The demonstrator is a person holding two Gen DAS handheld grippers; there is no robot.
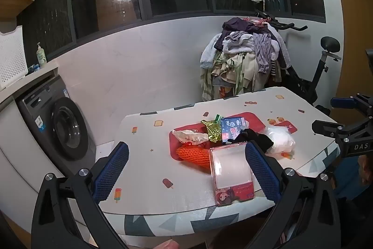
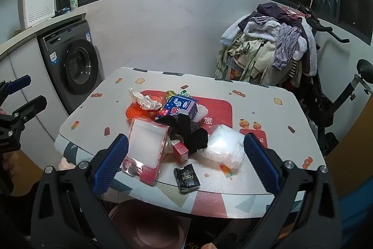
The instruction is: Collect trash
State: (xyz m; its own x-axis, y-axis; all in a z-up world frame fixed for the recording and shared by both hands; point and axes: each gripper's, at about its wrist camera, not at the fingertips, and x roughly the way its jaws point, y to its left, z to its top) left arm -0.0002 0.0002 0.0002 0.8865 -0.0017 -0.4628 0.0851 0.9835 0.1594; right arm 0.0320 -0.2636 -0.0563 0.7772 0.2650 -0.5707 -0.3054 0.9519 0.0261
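A heap of trash lies on the patterned table [image 1: 149, 132] [image 2: 268, 109]: a clear plastic box [image 1: 230, 169] [image 2: 146, 148], orange foam net [image 1: 193, 155] [image 2: 136, 111], crumpled paper [image 1: 190, 135] [image 2: 145, 99], gold wrapper [image 1: 212, 131], blue carton [image 1: 233, 130] [image 2: 179, 106], black glove [image 1: 254, 139] [image 2: 188, 132], white plastic bag [image 1: 279, 139] [image 2: 223, 144], small red box [image 2: 180, 149] and black packet [image 2: 186, 177]. My left gripper [image 1: 186, 146] hovers open at the near edge, facing the box. My right gripper [image 2: 186, 137] is open too, above the black packet, holding nothing.
A washing machine [image 1: 63, 127] [image 2: 77, 69] stands left of the table under a counter with a white basket [image 2: 37, 6] and a soap bottle [image 1: 41, 56]. Clothes [image 1: 244, 57] [image 2: 268, 46] are heaped on an exercise bike behind. A brown round container [image 2: 151, 225] sits under the near edge.
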